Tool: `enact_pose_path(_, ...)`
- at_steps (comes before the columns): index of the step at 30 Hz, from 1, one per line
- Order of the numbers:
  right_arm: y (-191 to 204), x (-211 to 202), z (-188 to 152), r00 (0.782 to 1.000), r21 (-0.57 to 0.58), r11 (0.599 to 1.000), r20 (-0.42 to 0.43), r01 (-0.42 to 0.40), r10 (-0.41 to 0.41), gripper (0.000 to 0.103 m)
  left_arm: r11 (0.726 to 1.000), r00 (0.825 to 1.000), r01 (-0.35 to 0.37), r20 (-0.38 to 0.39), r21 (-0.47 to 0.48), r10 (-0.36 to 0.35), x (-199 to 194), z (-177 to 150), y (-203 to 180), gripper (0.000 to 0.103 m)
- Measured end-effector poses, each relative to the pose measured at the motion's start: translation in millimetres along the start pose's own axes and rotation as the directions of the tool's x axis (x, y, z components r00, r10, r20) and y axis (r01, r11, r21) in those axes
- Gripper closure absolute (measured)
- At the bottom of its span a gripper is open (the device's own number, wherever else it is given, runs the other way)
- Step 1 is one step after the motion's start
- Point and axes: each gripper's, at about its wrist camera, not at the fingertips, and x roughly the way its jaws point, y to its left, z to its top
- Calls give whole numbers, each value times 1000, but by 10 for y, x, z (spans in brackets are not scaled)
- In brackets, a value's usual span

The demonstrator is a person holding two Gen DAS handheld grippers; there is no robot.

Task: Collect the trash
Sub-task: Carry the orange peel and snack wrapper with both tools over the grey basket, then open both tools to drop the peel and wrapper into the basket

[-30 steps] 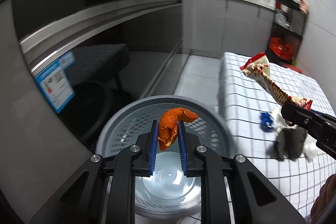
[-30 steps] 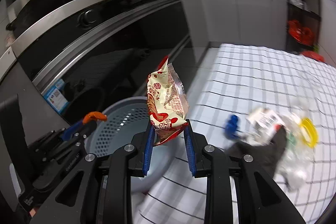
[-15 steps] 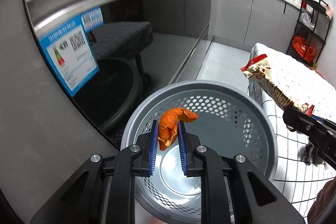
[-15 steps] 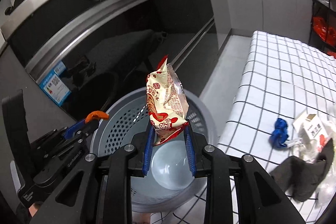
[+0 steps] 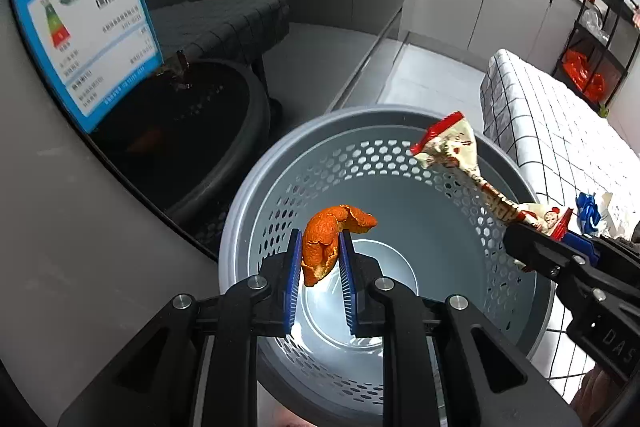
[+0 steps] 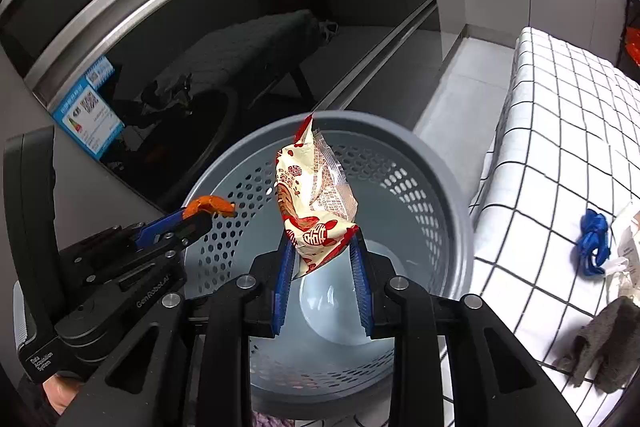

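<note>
An orange peel point(image 5: 326, 243) is clamped between the blue pads of the left gripper point(image 5: 319, 247), its curled upper end projecting past the fingertips. The peel is held above the open mouth of a grey perforated waste basket point(image 5: 256, 187), over the pale solid bottom of the basket. A crumpled snack wrapper point(image 6: 314, 203), cream with red print and a red sealed edge, is pinched at its lower end by the right gripper point(image 6: 322, 251), and its upper end is stood upright over the same basket. In the left wrist view the right gripper is seen entering from the right, with the wrapper stretched diagonally across the far right part of the basket's rim. In the right wrist view the left gripper is seen at the left, with the peel at its tip over the basket's left wall. Nothing can be made out lying on the basket's bottom. The basket is set on the floor just beside a table covered with a white checked cloth point(image 6: 560, 131). On that cloth, near the basket, a blue scrap point(image 6: 594, 241), a dark grey rag point(image 6: 608, 339) and some pale packaging point(image 6: 628, 251) are left lying. A blue energy label point(image 5: 84, 23) is stuck on the glossy dark appliance front behind the basket.
</note>
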Motion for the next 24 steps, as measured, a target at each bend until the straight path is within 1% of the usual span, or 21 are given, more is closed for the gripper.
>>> enact_pose_path(8, 5, 203, -3, 998, 4, 1000, -69, 5, -5, 76, 1000, 998, 28, -49, -9, -29, 160, 20, -20, 84)
enact_pose_path(19, 35, 259, -66, 996, 4, 1000, -92, 17, -16, 76, 999, 997, 48, -63, -3, -48, 164, 8, -12, 81)
enact_pose_path(21, 29, 259, -64, 996, 2, 1000, -89, 20, -20, 75, 999, 997, 46, -58, -4, -46, 150, 9, 2, 79)
enact_pose_path(23, 27, 246, -66, 996, 4, 1000, -86, 22, -21, 73, 999, 998, 44, -51, -6, -45, 131, 17, 14, 73)
enact_pose_path(24, 23, 239, -65, 996, 6, 1000, -84, 23, -23, 70, 999, 998, 43, -48, -7, -43, 128, 16, 14, 72)
